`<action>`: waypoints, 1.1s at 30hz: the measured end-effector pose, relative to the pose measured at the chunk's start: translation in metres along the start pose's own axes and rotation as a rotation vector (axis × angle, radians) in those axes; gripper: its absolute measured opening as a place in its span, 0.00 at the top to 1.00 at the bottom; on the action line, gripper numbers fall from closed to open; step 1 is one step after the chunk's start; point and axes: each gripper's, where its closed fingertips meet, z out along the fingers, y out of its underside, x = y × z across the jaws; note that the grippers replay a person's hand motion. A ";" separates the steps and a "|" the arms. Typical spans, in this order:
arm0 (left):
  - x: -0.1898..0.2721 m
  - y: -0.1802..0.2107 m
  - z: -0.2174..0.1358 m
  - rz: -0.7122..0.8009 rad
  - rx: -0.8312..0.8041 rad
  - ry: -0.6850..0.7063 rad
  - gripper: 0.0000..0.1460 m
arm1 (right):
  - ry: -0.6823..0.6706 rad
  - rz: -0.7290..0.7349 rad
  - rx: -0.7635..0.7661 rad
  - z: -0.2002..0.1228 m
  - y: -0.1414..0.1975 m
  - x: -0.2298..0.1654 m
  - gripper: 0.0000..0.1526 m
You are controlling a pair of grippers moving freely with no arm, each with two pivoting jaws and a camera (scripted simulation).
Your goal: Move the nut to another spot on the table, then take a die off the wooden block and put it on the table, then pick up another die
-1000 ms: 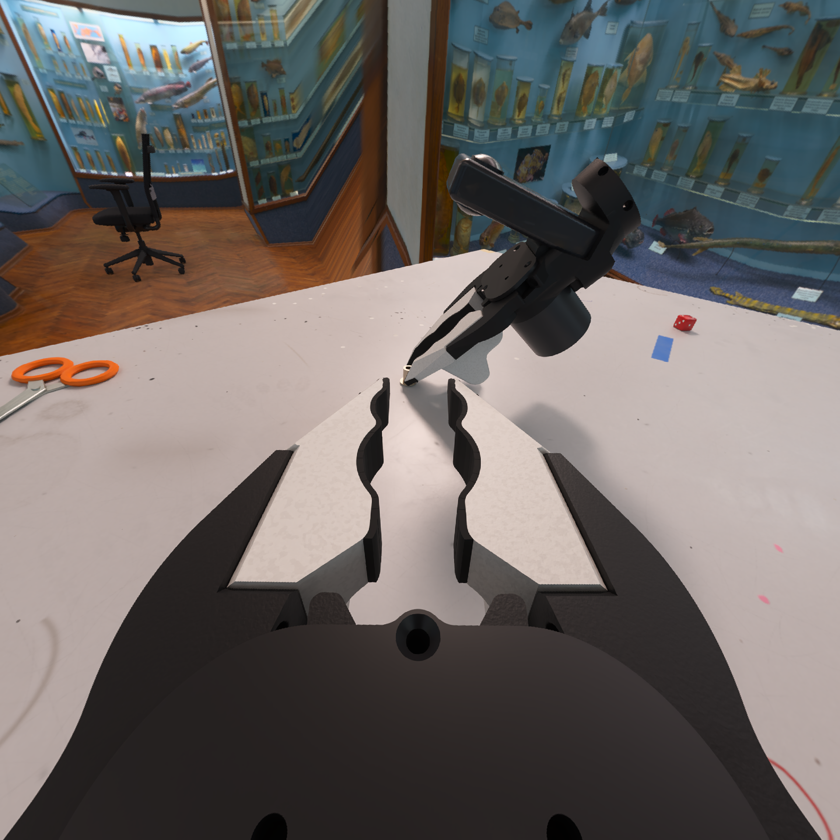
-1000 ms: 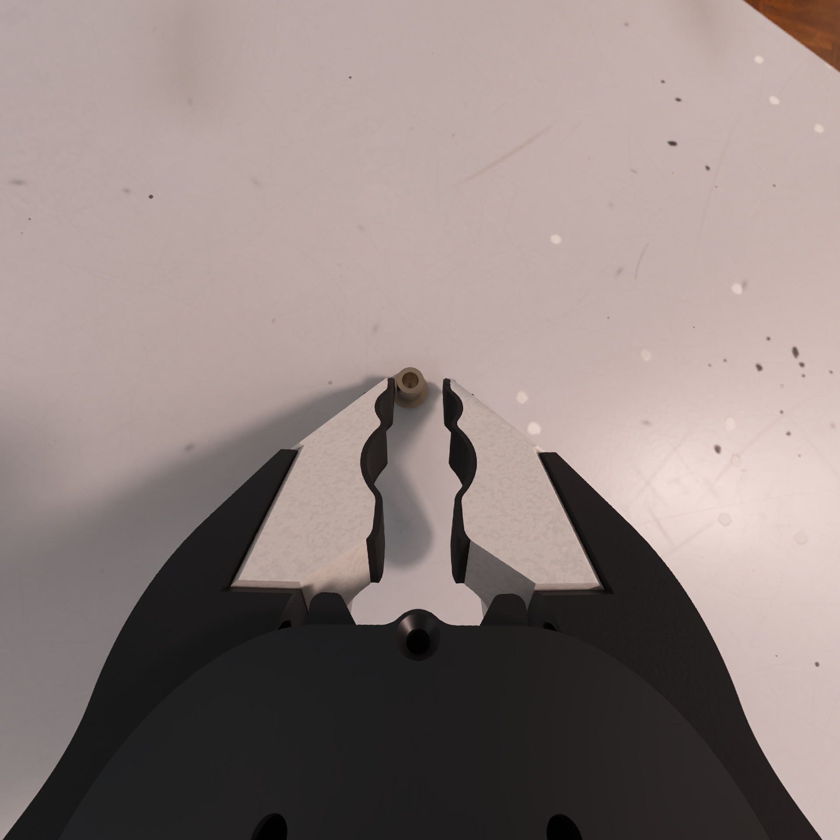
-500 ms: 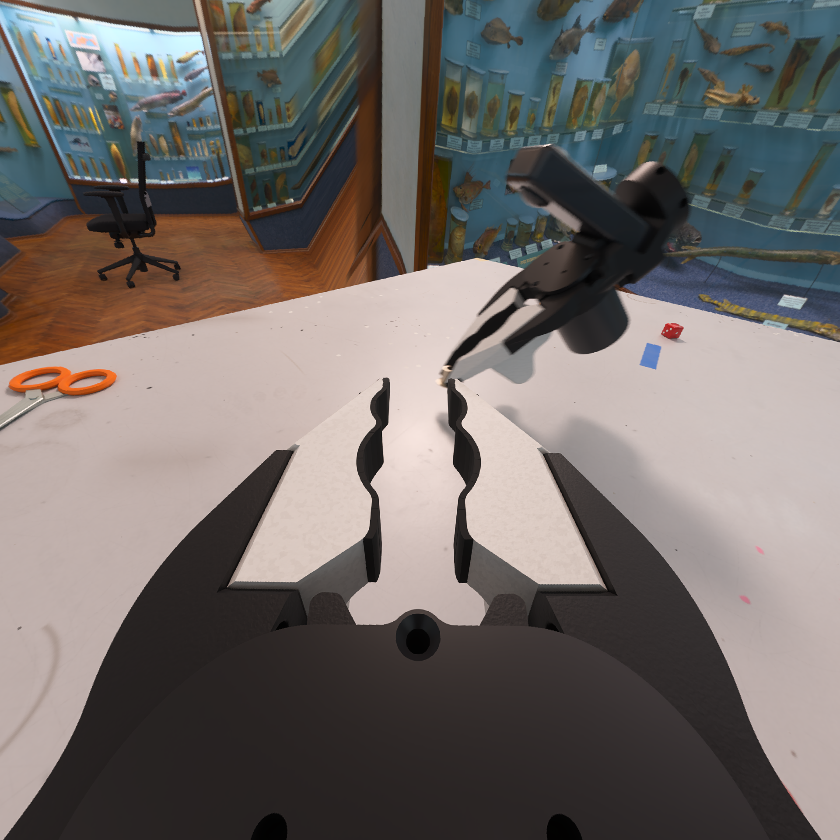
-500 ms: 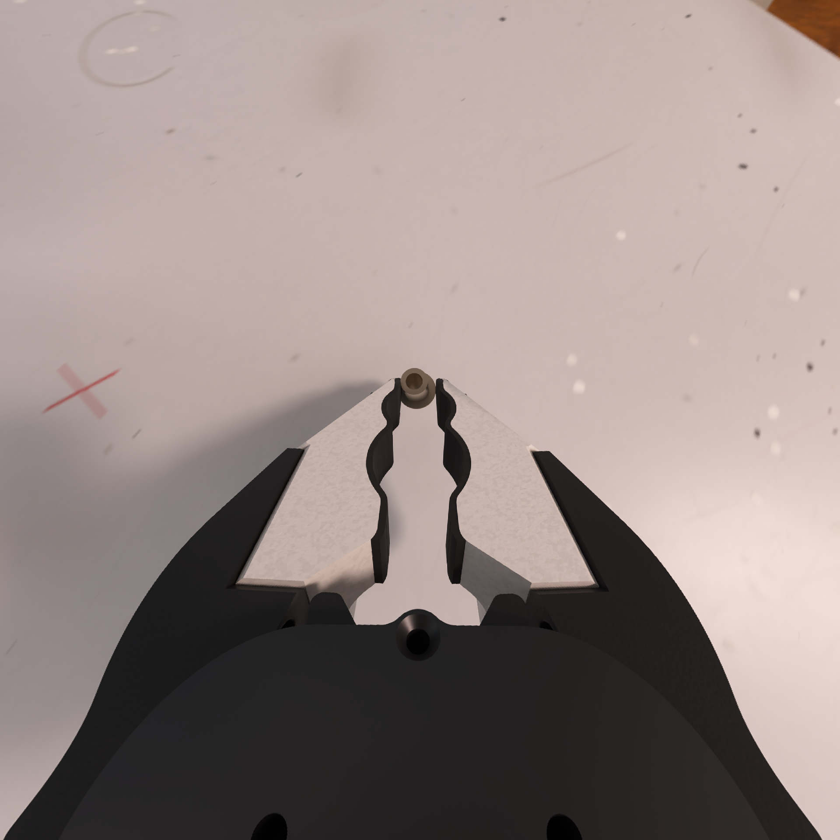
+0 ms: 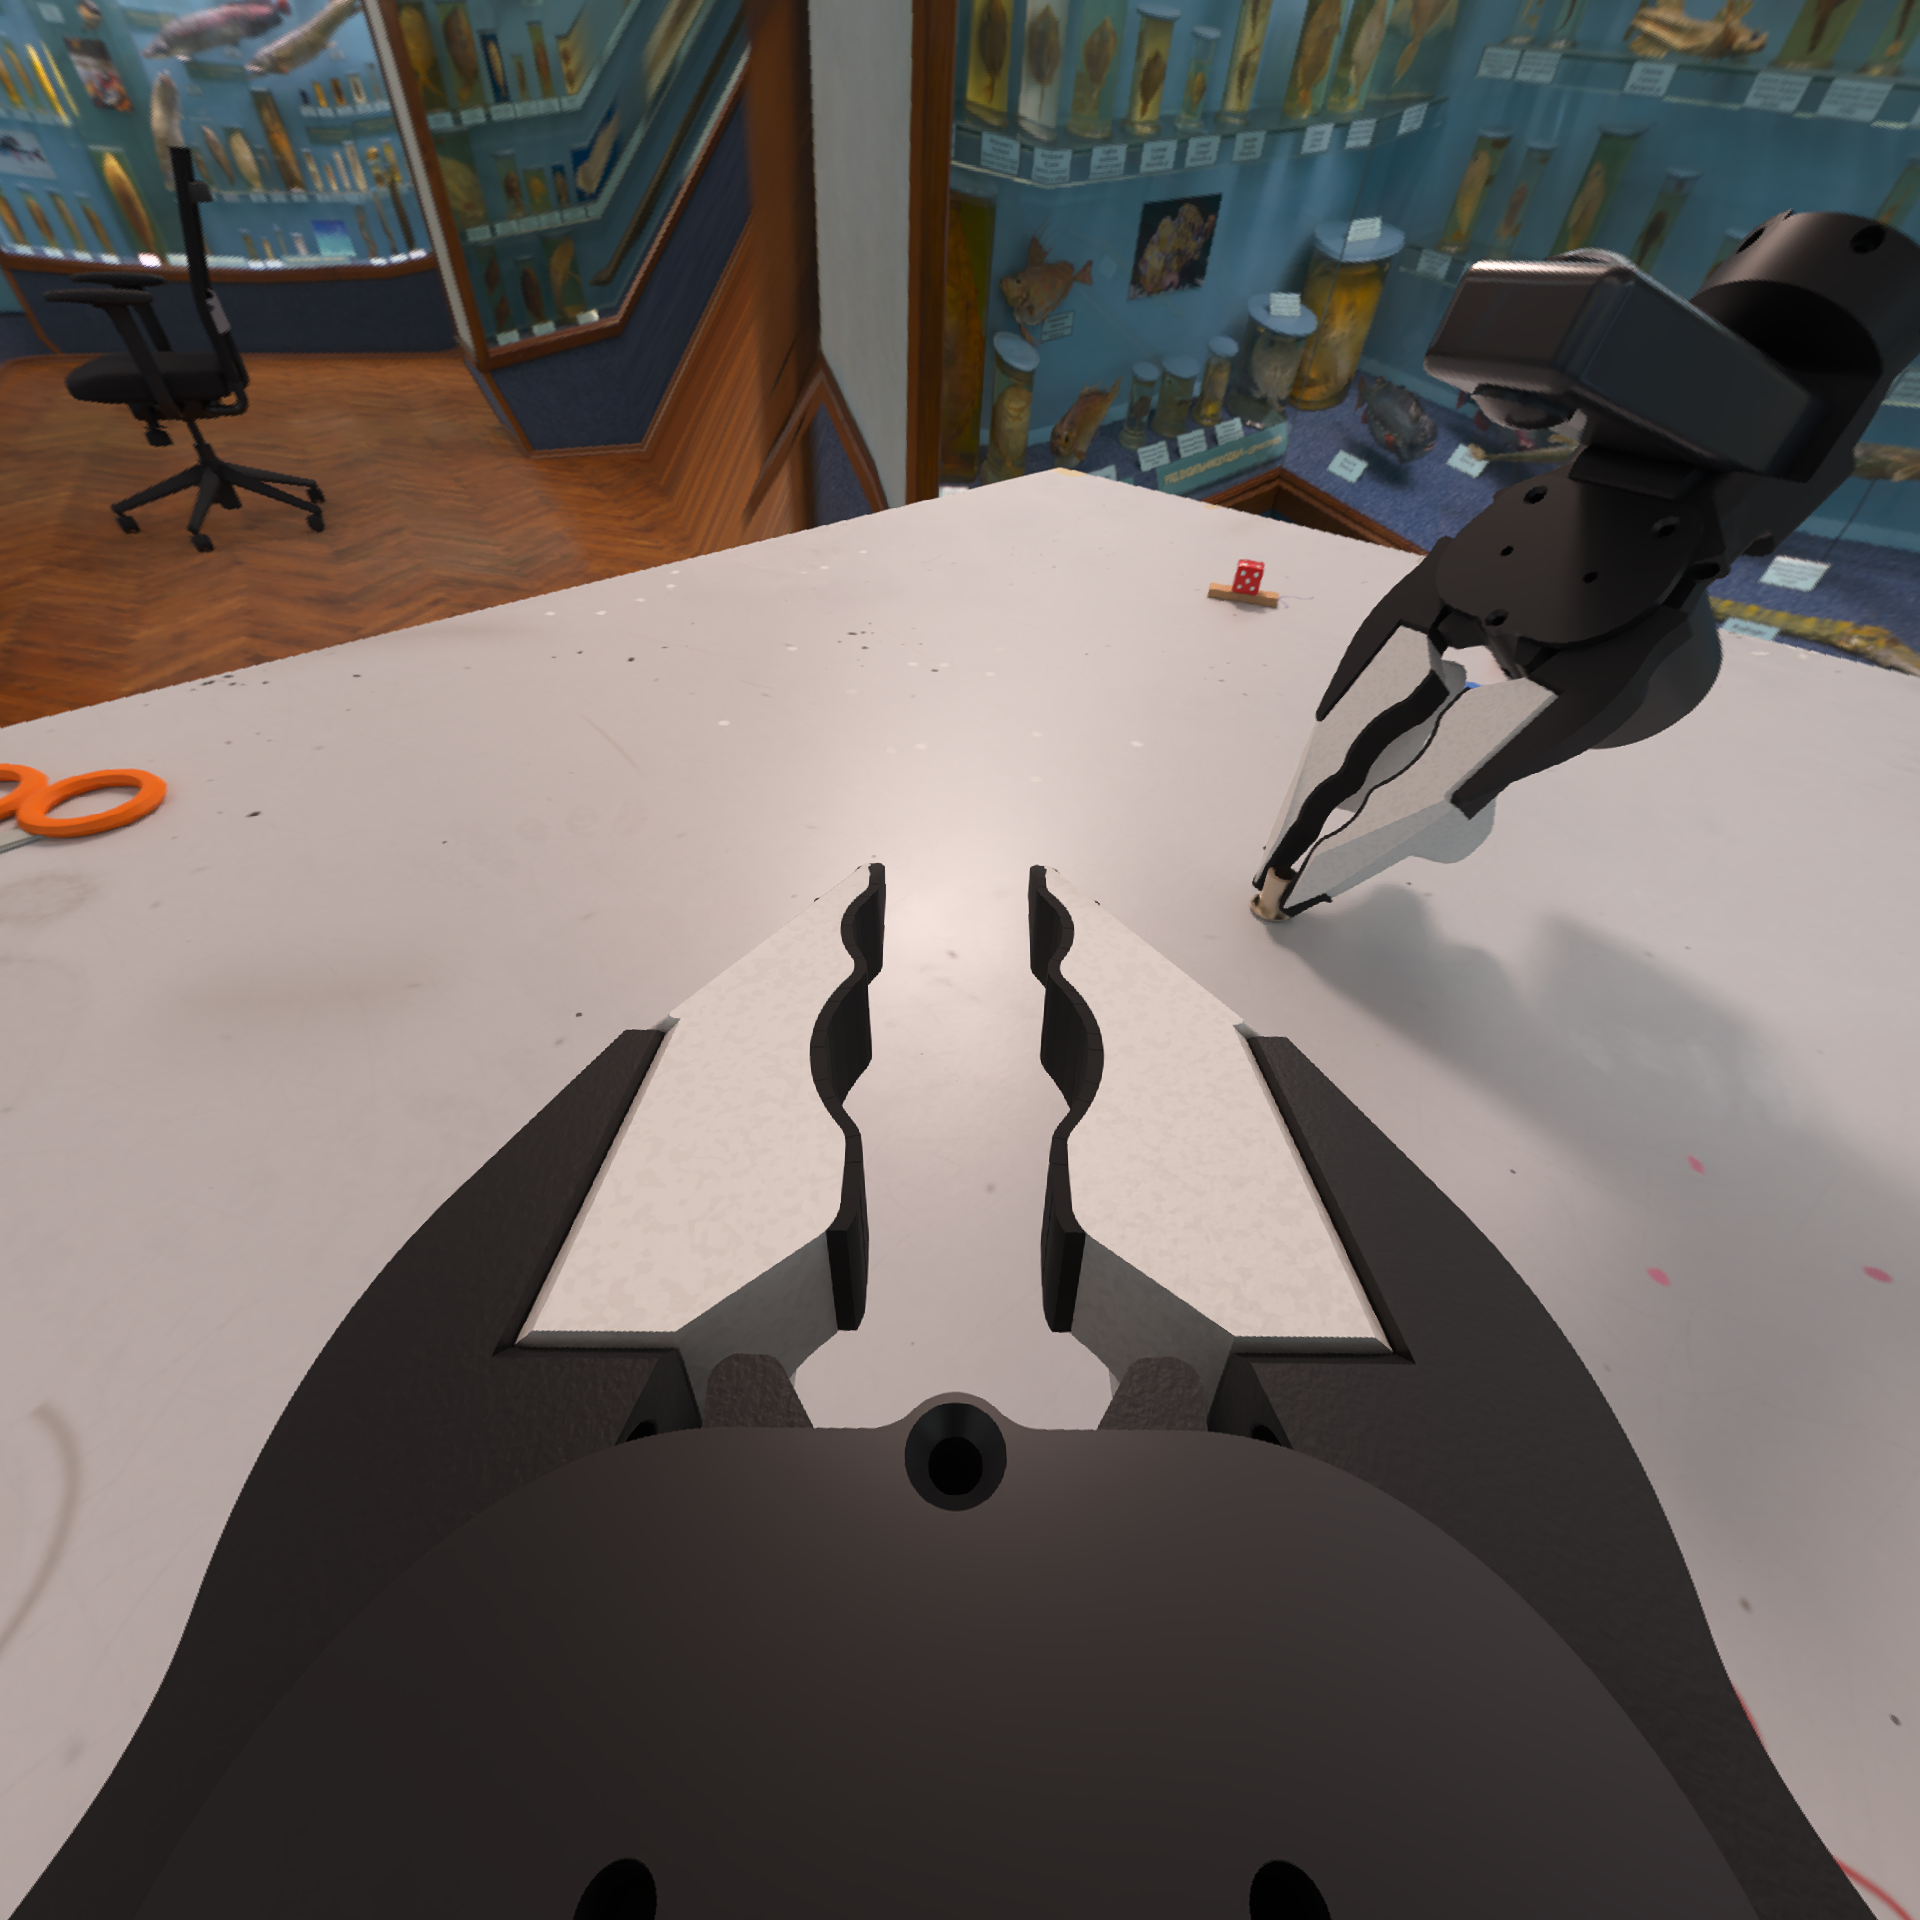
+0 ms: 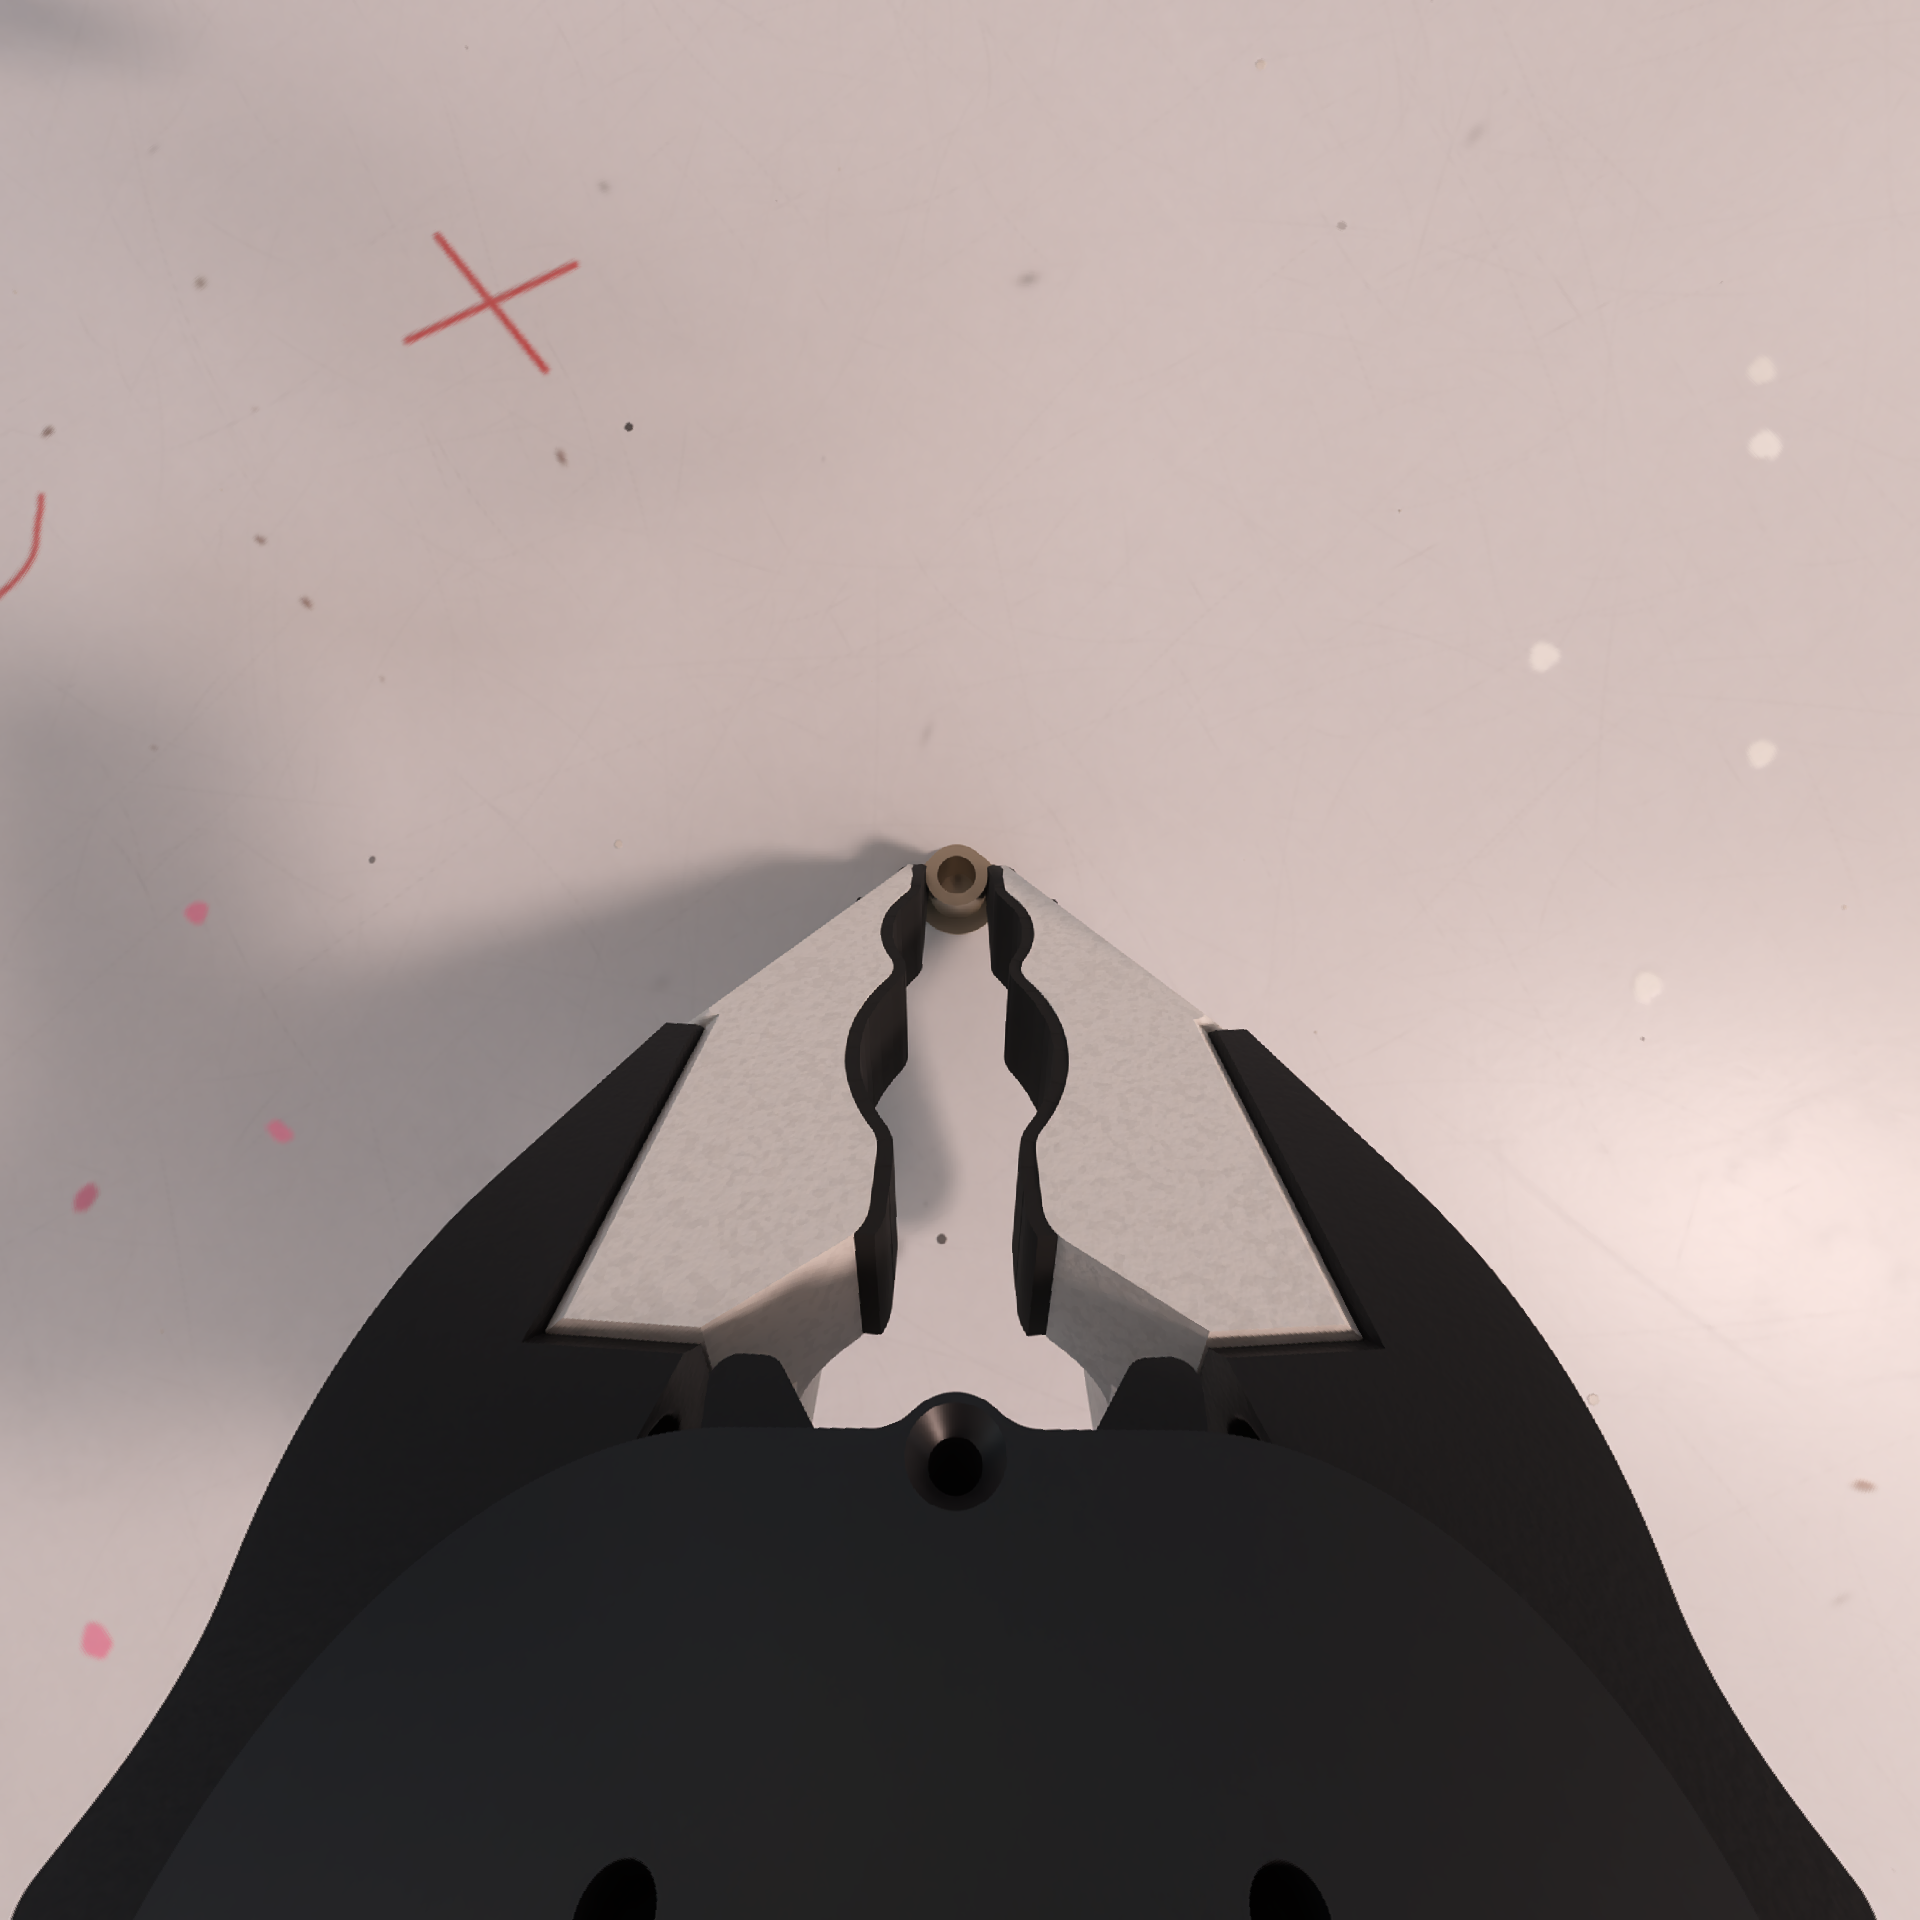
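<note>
My right gripper is shut on the small tan nut, pinched at the very fingertips close above the white table. The left wrist view shows that gripper to the right, tips down, with the nut at or just above the table top. A red die sits on a thin wooden block near the table's far edge. My left gripper is open and empty, hovering over the table's middle.
Orange-handled scissors lie at the table's left edge. A red cross mark is drawn on the table ahead and left of the right gripper. The table's far edge drops to a wooden floor.
My right gripper closed on the nut and carried it to the right across the table, lower now. The red cross came into its view. The left view turned, bringing in the die on the block.
</note>
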 end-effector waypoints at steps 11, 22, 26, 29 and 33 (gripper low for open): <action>-0.008 0.010 0.001 0.039 -0.033 -0.071 0.82 | 0.003 0.031 0.211 -0.026 -0.020 -0.005 0.70; -0.019 0.015 -0.009 0.071 -0.054 -0.174 0.82 | 0.416 0.148 0.695 -0.269 -0.007 0.061 0.61; -0.024 0.016 -0.011 0.075 -0.057 -0.203 0.82 | 0.656 0.235 0.500 -0.324 0.064 0.136 0.63; -0.027 0.016 -0.012 0.102 -0.065 -0.233 0.83 | 0.678 0.279 0.307 -0.319 0.109 0.184 0.63; -0.030 0.017 -0.017 0.154 -0.087 -0.291 0.83 | 0.604 0.294 0.137 -0.286 0.146 0.222 0.63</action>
